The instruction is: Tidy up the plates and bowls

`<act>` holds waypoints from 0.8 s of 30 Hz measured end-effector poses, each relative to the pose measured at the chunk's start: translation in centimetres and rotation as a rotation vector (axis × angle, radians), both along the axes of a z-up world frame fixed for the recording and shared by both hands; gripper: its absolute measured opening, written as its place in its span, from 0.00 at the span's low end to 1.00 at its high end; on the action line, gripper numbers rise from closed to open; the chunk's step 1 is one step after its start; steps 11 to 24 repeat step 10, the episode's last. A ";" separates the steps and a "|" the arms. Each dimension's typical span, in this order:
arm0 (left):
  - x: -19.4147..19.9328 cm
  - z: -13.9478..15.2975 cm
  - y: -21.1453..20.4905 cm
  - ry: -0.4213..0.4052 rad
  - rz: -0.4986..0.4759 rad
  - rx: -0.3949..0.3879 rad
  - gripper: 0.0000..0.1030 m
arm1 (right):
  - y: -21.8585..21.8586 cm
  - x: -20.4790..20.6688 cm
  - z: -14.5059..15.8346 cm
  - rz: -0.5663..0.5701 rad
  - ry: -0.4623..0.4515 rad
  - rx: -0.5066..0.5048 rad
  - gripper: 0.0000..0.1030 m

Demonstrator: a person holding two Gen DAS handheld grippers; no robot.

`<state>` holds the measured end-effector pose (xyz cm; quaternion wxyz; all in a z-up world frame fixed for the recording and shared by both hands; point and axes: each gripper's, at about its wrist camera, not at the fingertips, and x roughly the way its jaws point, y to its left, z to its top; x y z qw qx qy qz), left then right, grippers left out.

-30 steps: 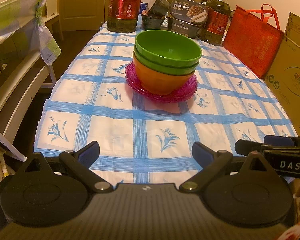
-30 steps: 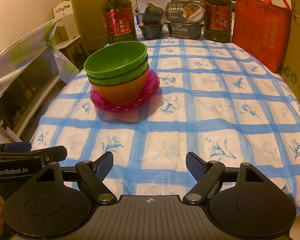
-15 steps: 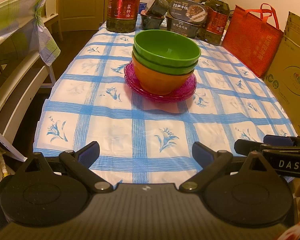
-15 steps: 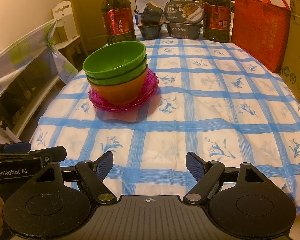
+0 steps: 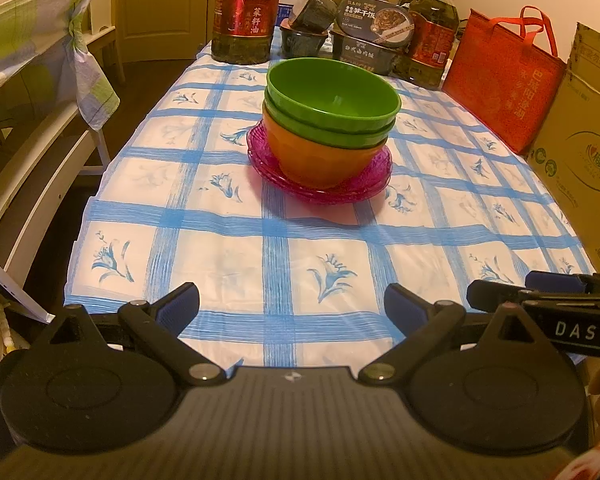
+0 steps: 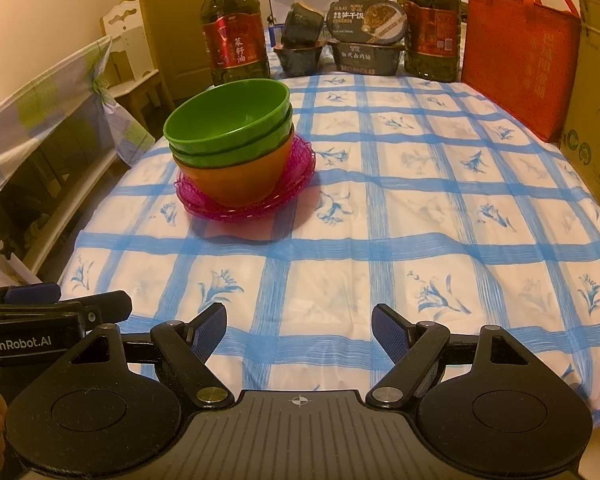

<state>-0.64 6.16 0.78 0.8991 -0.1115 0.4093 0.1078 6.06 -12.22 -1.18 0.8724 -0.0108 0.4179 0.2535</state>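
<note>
Nearest, at the table's near edge, the left gripper and the right gripper sit side by side, each with its fingers spread wide and nothing between them. The right gripper shows at the lower right of the left view, so the two are close together.

Farther in, about mid-table and toward the left edge, stands the stack: pink plates at the bottom, an orange bowl on them, and two green bowls nested in it, the top one empty. The stack is upright and round, with no long axis to line up with.

It lies straight ahead of the left fingers, and ahead and to the left of the right fingers, so the left hand looks the better placed; both are well apart from it.

At the far edge are oil bottles, food boxes and a red bag.
</note>
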 end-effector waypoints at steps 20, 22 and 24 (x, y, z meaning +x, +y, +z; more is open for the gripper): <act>0.0 -0.2 -0.3 -0.008 -0.002 0.001 0.96 | 0.1 0.0 0.0 0.000 0.000 -0.001 0.77; 0.0 -0.2 -0.3 -0.008 -0.002 0.001 0.96 | 0.1 0.0 0.0 0.000 0.000 -0.001 0.77; 0.0 -0.2 -0.3 -0.008 -0.002 0.001 0.96 | 0.1 0.0 0.0 0.000 0.000 -0.001 0.77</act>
